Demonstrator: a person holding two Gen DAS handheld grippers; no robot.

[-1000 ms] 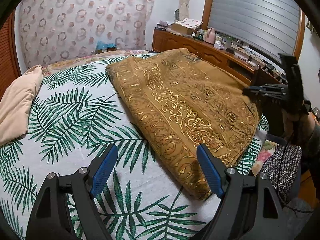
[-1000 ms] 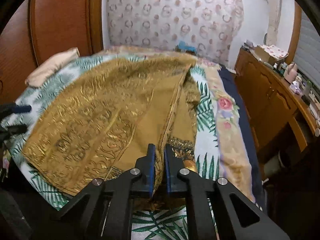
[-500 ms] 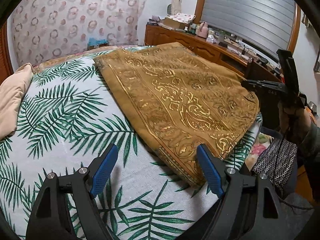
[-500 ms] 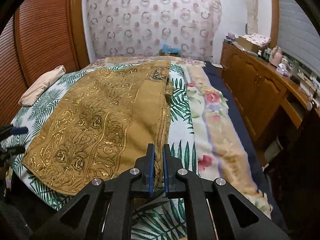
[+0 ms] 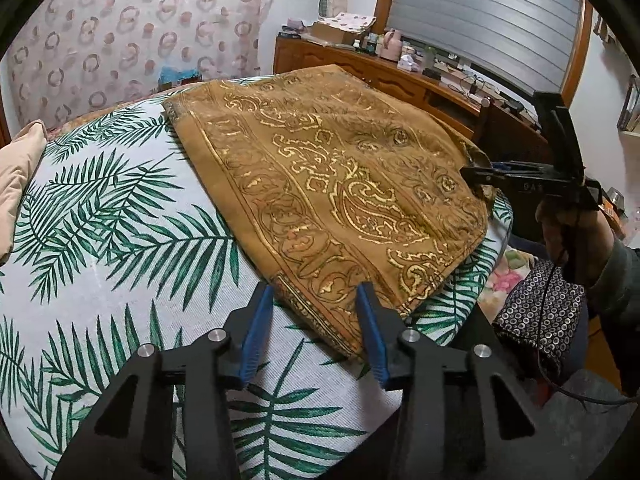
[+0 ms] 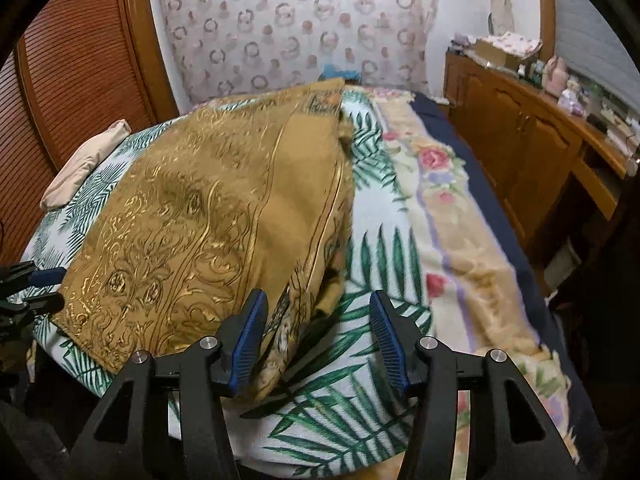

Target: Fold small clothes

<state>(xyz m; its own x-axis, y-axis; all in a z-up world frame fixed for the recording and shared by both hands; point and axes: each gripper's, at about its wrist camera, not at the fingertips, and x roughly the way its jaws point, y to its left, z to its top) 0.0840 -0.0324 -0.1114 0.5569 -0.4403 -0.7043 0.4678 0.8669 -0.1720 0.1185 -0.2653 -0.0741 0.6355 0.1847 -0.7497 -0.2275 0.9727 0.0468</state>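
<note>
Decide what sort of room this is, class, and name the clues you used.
Most likely a bedroom in a home. A bed with a palm-leaf sheet fills the view, a pillow lies near its far end, and a wooden sideboard cluttered with household things runs along the wall.

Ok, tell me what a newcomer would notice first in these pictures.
The mustard-brown garment with gold paisley print dominates, lying folded on the palm-leaf bedspread. The left gripper is closing around its near corner, while the right gripper is opening at the opposite edge, cloth beside its left finger. Behind the bed hangs a ring-patterned curtain.
</note>
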